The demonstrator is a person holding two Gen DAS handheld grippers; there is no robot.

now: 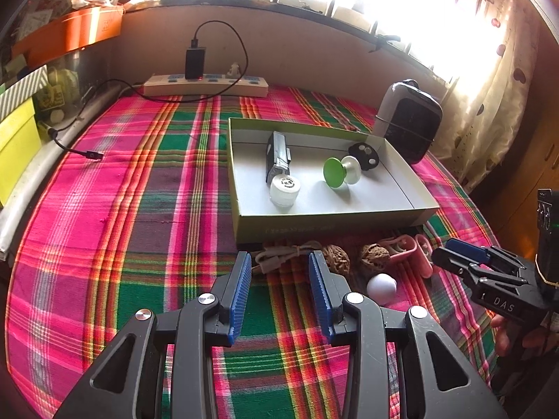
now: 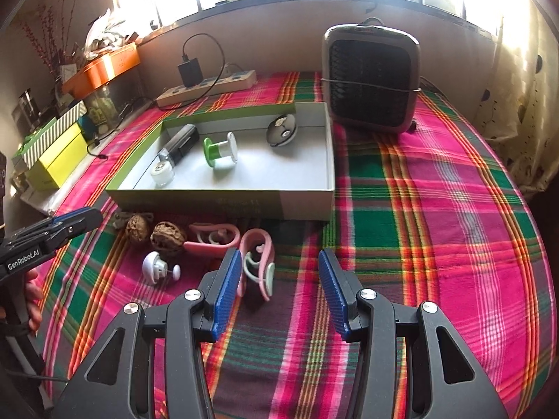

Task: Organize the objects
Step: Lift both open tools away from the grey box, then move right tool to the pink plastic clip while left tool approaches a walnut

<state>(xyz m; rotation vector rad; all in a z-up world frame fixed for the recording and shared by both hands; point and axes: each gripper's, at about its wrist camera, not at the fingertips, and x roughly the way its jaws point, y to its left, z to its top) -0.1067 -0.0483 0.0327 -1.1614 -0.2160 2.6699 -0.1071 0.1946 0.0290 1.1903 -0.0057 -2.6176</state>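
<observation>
— Where do we stand up close?

— Our left gripper point(image 1: 279, 262) and right gripper point(image 2: 279, 262) both have their blue-padded fingers spread, pinching nothing, above the pink-and-green plaid tabletop point(image 2: 436, 209).

— And beyond them?

— We see a pink ear-hook clip point(image 2: 256, 262) just beside our right gripper's fingers, two wrinkled brown walnuts point(image 2: 167, 237) near it, then the shallow green-edged cardboard box point(image 2: 223, 199) holding a green-and-white spool point(image 2: 218, 150).
</observation>
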